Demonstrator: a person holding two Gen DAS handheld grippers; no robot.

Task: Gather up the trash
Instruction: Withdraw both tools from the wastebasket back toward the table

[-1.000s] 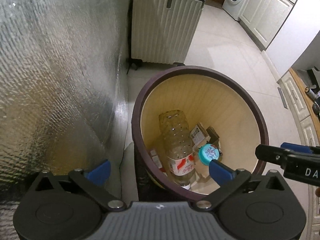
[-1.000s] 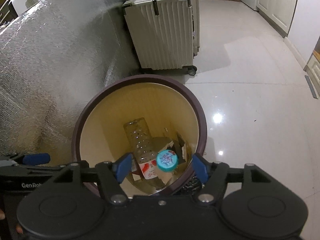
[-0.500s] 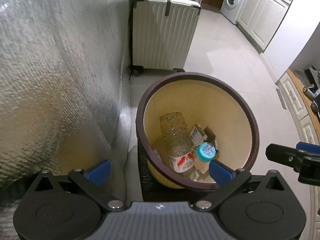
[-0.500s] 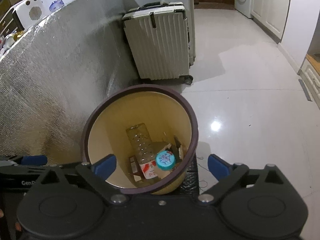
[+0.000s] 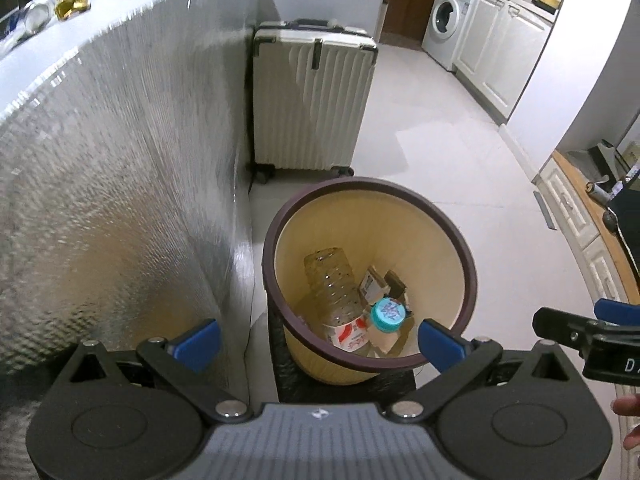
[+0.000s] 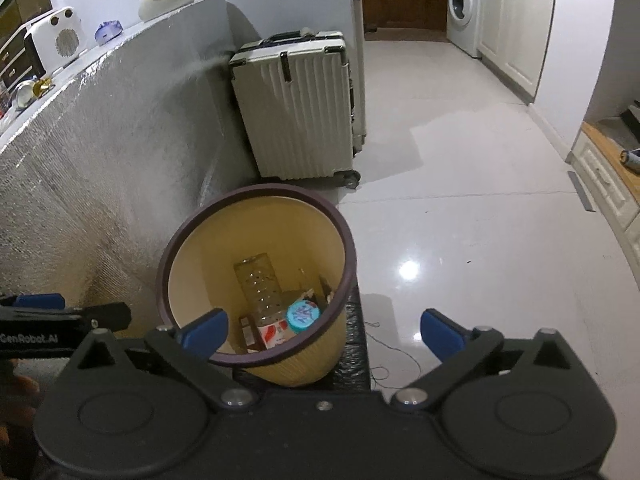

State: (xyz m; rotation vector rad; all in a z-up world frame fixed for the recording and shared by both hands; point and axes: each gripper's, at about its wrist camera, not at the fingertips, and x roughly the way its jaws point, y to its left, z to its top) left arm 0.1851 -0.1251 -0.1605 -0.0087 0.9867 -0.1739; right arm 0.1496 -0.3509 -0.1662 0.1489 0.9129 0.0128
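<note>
A yellow trash bin with a dark purple rim [image 5: 372,185] [image 6: 256,190] stands on the floor beside a silver foil-covered wall. Inside lie a clear plastic bottle [image 5: 332,284] [image 6: 258,280], a teal-lidded container [image 5: 387,314] [image 6: 303,317] and bits of cardboard [image 5: 374,282]. My left gripper [image 5: 318,346] is open and empty, held above the bin's near side. My right gripper [image 6: 322,332] is open and empty, above the bin's near right side. Each gripper shows at the edge of the other's view.
A cream hard-shell suitcase [image 5: 312,100] [image 6: 296,104] stands behind the bin against the foil wall [image 5: 120,180]. Glossy white floor [image 6: 460,220] spreads to the right. A washing machine [image 6: 462,4] and white cabinets are at the far back right. Small items sit on the ledge [image 6: 56,40].
Both grippers have risen and pulled back from the bin, which now looks smaller. The right gripper's jaws opened wide from a narrower gap. The trash in the bin has not moved.
</note>
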